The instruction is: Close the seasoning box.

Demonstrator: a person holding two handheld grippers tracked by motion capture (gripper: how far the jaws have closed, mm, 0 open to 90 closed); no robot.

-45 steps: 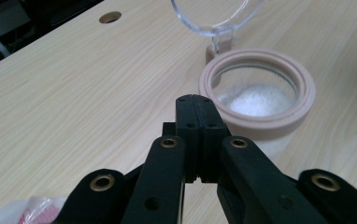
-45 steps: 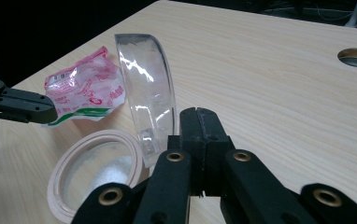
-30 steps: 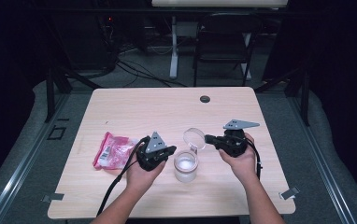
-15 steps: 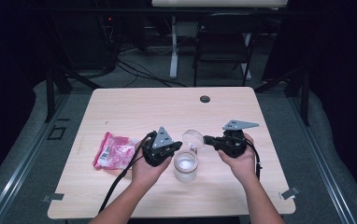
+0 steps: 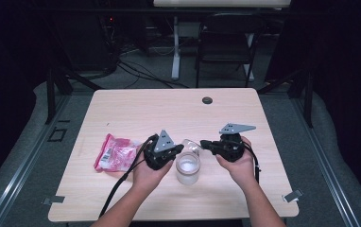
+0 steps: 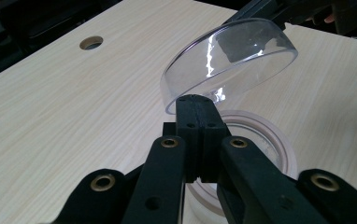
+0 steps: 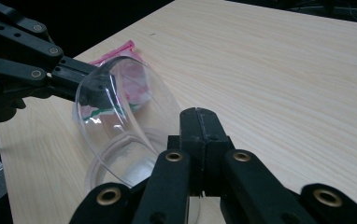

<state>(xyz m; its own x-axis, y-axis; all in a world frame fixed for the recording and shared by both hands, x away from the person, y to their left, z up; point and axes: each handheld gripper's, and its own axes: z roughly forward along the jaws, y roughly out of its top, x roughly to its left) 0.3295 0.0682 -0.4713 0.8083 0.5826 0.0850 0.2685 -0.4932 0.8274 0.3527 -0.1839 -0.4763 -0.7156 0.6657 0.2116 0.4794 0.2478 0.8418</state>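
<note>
Standing near the front middle of the surface (image 5: 122, 109) is a jar (image 5: 188, 168) with white stuff in it, its mouth uncovered. Just above and behind that mouth hangs a clear domed lid (image 5: 191, 144), tilted on edge, nothing inside it.

Both tongs grasp this lid from opposite sides. In the left gripper view the left tongs (image 6: 196, 105) sit clenched on the near rim of the lid (image 6: 228, 65), the two black jaws pressed together on the thin plastic, with the jar's pale ring (image 6: 279, 144) showing right beneath. In the right gripper view the right tongs (image 7: 200, 116) are clenched the same way on the other edge of the lid (image 7: 120, 121), and the left tongs (image 7: 83, 81) reach in from the far left to meet the plastic. From the high view the left tongs (image 5: 177, 149) come at the lid from the left, the right tongs (image 5: 204, 143) from the right, each in a hand, so the lid sits between the two tips, over the far edge of the jar.

To the left of the left hand lies a pink bag (image 5: 115, 153), flat, just beside the gripper's cable. Far off toward the back edge is a small round hole (image 5: 207, 100) in the wood. Nothing stands between the tongs and the jar.
</note>
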